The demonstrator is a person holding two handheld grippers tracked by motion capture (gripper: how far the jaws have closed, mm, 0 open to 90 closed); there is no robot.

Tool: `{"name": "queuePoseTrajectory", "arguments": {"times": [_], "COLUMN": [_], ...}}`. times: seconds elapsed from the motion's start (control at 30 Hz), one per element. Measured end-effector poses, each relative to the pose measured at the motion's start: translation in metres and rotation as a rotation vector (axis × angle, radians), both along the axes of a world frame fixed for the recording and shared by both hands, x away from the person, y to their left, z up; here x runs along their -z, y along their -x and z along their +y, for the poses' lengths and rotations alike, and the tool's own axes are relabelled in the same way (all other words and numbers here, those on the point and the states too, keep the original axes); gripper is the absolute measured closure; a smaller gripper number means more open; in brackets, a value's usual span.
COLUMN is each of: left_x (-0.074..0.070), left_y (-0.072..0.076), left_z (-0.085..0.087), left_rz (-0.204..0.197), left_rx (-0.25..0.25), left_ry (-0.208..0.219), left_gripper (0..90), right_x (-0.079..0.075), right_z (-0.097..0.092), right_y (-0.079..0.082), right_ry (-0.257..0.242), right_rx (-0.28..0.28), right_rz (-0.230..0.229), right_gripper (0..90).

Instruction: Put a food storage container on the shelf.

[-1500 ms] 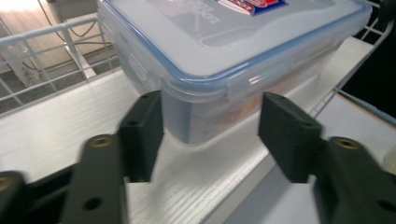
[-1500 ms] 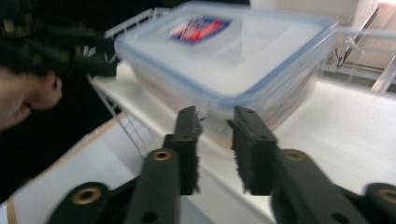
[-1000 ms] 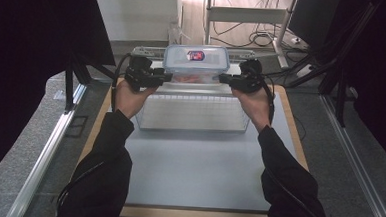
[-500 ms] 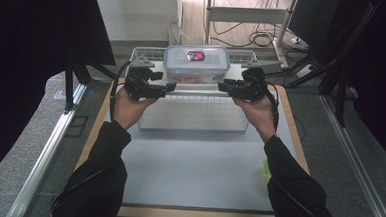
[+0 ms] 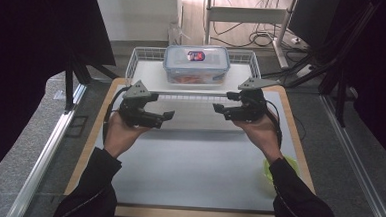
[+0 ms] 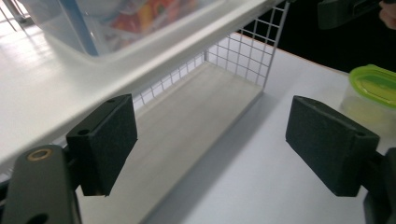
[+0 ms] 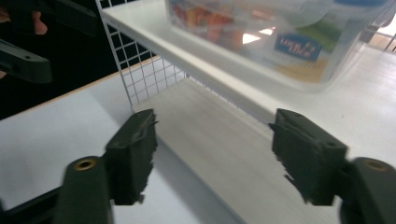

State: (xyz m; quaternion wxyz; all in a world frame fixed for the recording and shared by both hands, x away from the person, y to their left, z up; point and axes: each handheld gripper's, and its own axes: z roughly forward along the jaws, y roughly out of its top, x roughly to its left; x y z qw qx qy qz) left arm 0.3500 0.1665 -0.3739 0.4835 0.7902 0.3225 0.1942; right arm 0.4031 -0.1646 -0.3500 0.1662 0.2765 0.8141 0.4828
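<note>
My left gripper [image 5: 166,116] and right gripper [image 5: 217,108], jaws just opened wide and empty, hang before the shelved lidded container [image 5: 196,64].

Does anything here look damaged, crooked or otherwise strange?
Yes, one thing. In the right gripper view, the black pads of the right gripper have torn, ragged edges, so they look worn. The clear container sits level on the white shelf, its lid on, and nothing is spilled.
</note>
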Motion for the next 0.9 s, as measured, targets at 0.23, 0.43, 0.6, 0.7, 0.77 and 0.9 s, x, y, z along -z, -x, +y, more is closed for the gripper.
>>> {"name": "queuePoseTrajectory", "arguments": {"times": [0.23,0.43,0.6,0.7,0.77,0.9], "left_x": [0.019,0.035,0.044,0.049,0.053,0.065], "left_y": [0.020,0.037,0.049,0.057,0.061,0.073], "left_z": [0.001,-0.004,-0.011,-0.013,-0.013,-0.008], "left_rz": [0.016,0.010,0.001,-0.002,0.002,-0.006], "left_rx": [0.010,0.018,0.018,0.025,0.026,0.001], "left_ry": [0.026,0.013,-0.038,-0.049,-0.055,-0.063], "left_gripper": [11.8,7.7,5.4,4.3,3.6,3.0], "right_x": [0.020,0.036,0.046,0.050,0.052,0.062], "right_z": [-0.005,-0.011,-0.013,-0.017,-0.019,-0.024], "right_y": [0.016,0.028,0.039,0.047,0.052,0.062], "right_ry": [0.008,0.010,0.041,0.041,0.036,0.047], "right_rx": [-0.003,-0.007,-0.020,-0.031,-0.034,-0.036], "right_rz": [-0.015,-0.018,-0.011,-0.011,-0.010,-0.005], "right_gripper": [18.7,10.7,7.2,6.5,6.0,4.7]}}
